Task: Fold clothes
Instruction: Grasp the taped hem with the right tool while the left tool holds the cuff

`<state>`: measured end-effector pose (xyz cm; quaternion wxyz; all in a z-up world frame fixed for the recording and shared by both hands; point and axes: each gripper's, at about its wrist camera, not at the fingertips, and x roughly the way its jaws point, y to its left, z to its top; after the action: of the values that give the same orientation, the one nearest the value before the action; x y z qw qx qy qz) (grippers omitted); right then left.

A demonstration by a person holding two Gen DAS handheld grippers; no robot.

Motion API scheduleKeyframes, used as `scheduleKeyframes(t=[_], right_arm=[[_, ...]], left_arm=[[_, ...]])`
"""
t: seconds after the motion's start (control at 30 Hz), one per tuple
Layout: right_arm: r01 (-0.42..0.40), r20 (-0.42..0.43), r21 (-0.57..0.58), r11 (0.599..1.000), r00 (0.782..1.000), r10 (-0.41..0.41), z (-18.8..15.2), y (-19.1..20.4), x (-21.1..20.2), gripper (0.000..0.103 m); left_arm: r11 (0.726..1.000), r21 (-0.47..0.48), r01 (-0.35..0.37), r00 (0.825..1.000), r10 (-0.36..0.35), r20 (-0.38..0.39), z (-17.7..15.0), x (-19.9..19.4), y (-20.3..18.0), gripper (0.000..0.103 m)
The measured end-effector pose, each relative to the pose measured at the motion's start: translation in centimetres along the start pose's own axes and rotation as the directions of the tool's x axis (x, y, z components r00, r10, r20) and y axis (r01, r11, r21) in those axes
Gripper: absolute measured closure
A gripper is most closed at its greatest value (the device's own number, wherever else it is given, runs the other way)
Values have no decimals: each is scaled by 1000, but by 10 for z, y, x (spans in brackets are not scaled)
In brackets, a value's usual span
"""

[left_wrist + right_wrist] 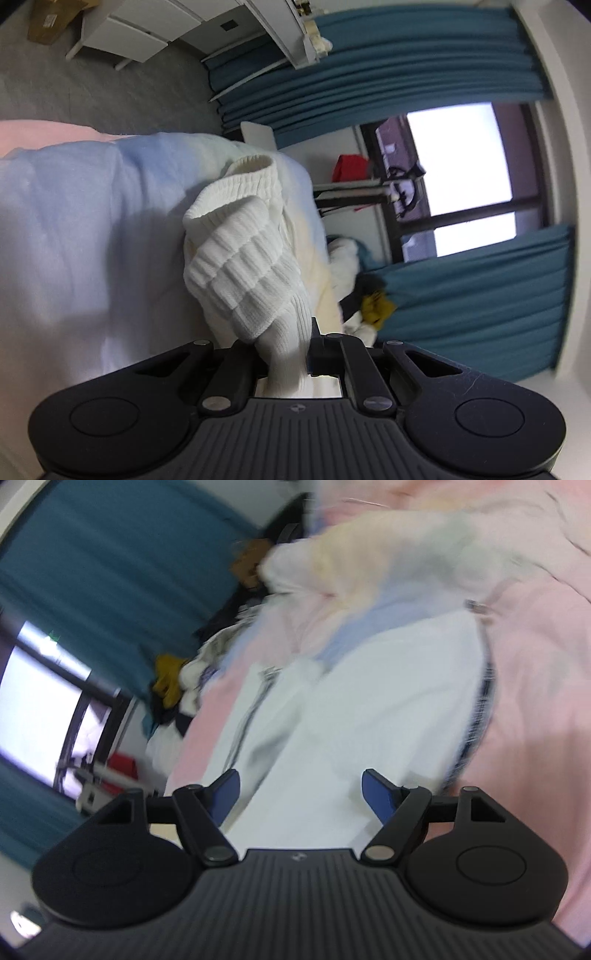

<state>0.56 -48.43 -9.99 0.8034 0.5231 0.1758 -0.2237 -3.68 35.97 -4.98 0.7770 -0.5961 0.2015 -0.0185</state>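
My left gripper (286, 350) is shut on the white ribbed cuff (243, 266) of a pastel sweater (74, 221), whose pale blue and cream body spreads left and behind the cuff. In the right wrist view the same sweater (369, 568) lies blurred across a pink bedsheet (535, 664). Nearer to me lies a white zip-up garment (369, 701) with a checked trim along its right edge. My right gripper (301, 794) hangs open just above that white garment, blue pads (375, 790) wide apart, nothing between them.
A heap of other clothes (177, 686), with a mustard-yellow piece, sits at the bed's far side by teal curtains (92, 572) and a window (469, 162). White drawers (129, 33) and a cardboard box (51, 18) stand on the grey floor beyond the bed.
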Motion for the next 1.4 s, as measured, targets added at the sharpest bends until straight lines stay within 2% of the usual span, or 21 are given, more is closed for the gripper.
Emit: scheduleKeyframes(t=[0.1, 0.2, 0.33, 0.47, 0.57, 0.6, 0.7, 0.77, 0.83, 0.9, 1.0, 1.07, 1.1, 1.13, 1.17, 1.2, 1.27, 1.3, 1.4], right_arm=[[48, -38, 138, 989, 998, -43, 9, -33, 11, 28], [79, -95, 265, 961, 994, -56, 8, -59, 22, 29], [120, -30, 242, 963, 993, -116, 7, -54, 15, 29], [165, 164, 196, 967, 966, -198, 12, -46, -8, 28], [194, 144, 194, 962, 964, -224, 15, -53, 0, 28], [198, 95, 225, 954, 970, -223, 13, -60, 9, 28], [210, -49, 294, 932, 978, -205, 11, -77, 39, 28], [211, -87, 253, 944, 977, -195, 13, -71, 56, 27], [117, -53, 203, 972, 993, -109, 16, -58, 60, 28], [28, -25, 153, 988, 999, -24, 18, -46, 63, 28], [-20, -7, 121, 992, 1000, 21, 15, -40, 61, 28], [10, -16, 138, 990, 1000, -8, 13, -46, 65, 33], [42, -29, 132, 990, 999, -39, 13, -50, 70, 34], [90, -55, 101, 991, 995, -85, 12, -51, 80, 41], [128, -75, 76, 989, 990, -122, 14, -55, 89, 50], [142, -80, 77, 987, 987, -136, 15, -58, 94, 51], [119, -65, 100, 988, 992, -113, 17, -60, 94, 51], [115, -53, 94, 989, 992, -111, 17, -59, 91, 54], [105, -17, 73, 992, 994, -104, 19, -55, 80, 88]], left_arm=[[1000, -17, 11, 1000, -11, 13, 3, 2, 4, 96], [1000, -20, 3, 1000, -3, 9, 5, 4, 7, 96], [1000, -13, -11, 1000, 11, 8, 6, 6, 10, 96], [1000, -19, -22, 1000, 22, 5, 7, 9, 12, 96], [999, -25, -30, 1000, 30, 3, 8, 12, 14, 96], [999, -25, -35, 999, 35, 3, 8, 13, 15, 96], [998, -23, -54, 999, 54, 1, 6, 12, 14, 96], [998, -18, -66, 998, 66, -2, 6, 14, 14, 96], [997, -16, -80, 997, 80, -5, 6, 16, 14, 96], [995, -19, -94, 996, 93, -10, 7, 18, 15, 95], [993, -22, -114, 993, 113, -26, 6, 20, 17, 95], [989, -13, -145, 989, 144, -38, 6, 22, 17, 94], [987, -11, -161, 986, 160, -46, 6, 24, 18, 91], [984, -14, -180, 982, 179, -55, 6, 25, 19, 87], [979, -19, -202, 978, 201, -65, 6, 27, 21, 79], [976, -25, -216, 974, 214, -75, 7, 29, 22, 72], [972, -38, -232, 969, 228, -97, 9, 33, 26, 65], [971, -49, -236, 967, 230, -106, 10, 35, 29, 63], [967, -94, -237, 966, 224, -131, 13, 41, 40, 63]])
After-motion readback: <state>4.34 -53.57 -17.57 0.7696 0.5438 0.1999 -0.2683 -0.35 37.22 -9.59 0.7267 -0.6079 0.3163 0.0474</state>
